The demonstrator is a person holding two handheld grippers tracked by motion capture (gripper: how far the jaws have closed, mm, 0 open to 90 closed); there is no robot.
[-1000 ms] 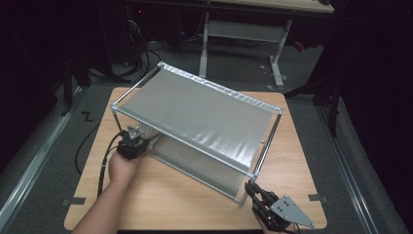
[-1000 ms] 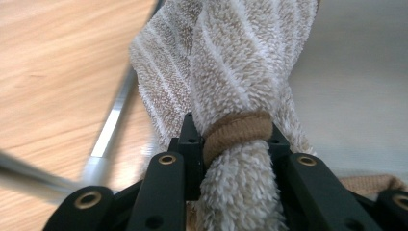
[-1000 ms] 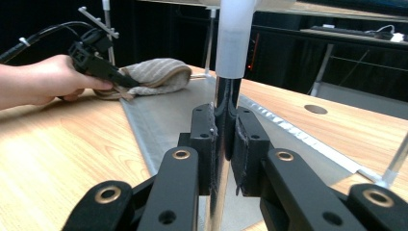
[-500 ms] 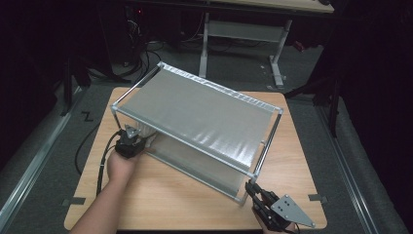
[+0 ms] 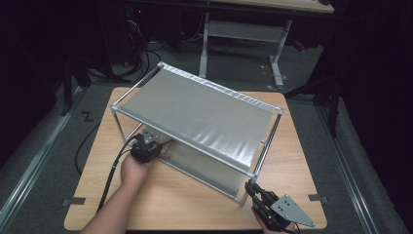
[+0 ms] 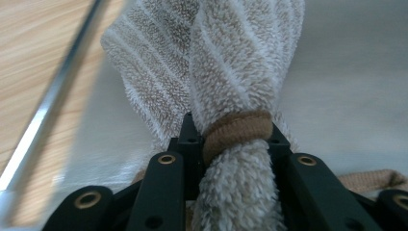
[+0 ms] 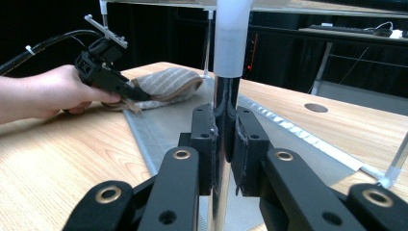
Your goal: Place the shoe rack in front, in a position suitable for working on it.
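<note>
A metal-framed rack (image 5: pixel 265 141) with two grey fabric shelves stands on the wooden table (image 5: pixel 292 165). My left gripper (image 5: pixel 152 144) reaches in over the lower shelf (image 6: pixel 346 86), shut on a rolled beige striped towel (image 6: pixel 231 62) at its brown band. In the right gripper view the towel (image 7: pixel 166 82) rests on that shelf, with the left gripper (image 7: pixel 127 94) still on its end. My right gripper (image 5: pixel 251 187) is at the rack's near right corner. Its jaws (image 7: pixel 223 139) are shut on the upright chrome post (image 7: pixel 225 91).
The rack's top shelf (image 5: pixel 195 112) covers most of the lower one from above. A bare strip of table runs along the near edge (image 5: pixel 185 204). A desk frame (image 5: pixel 243 34) and cables lie on the dark floor beyond the table.
My left hand has slid to the right along the rack's front with the towel, a little further under the top shelf. The right gripper has stayed on the post.
</note>
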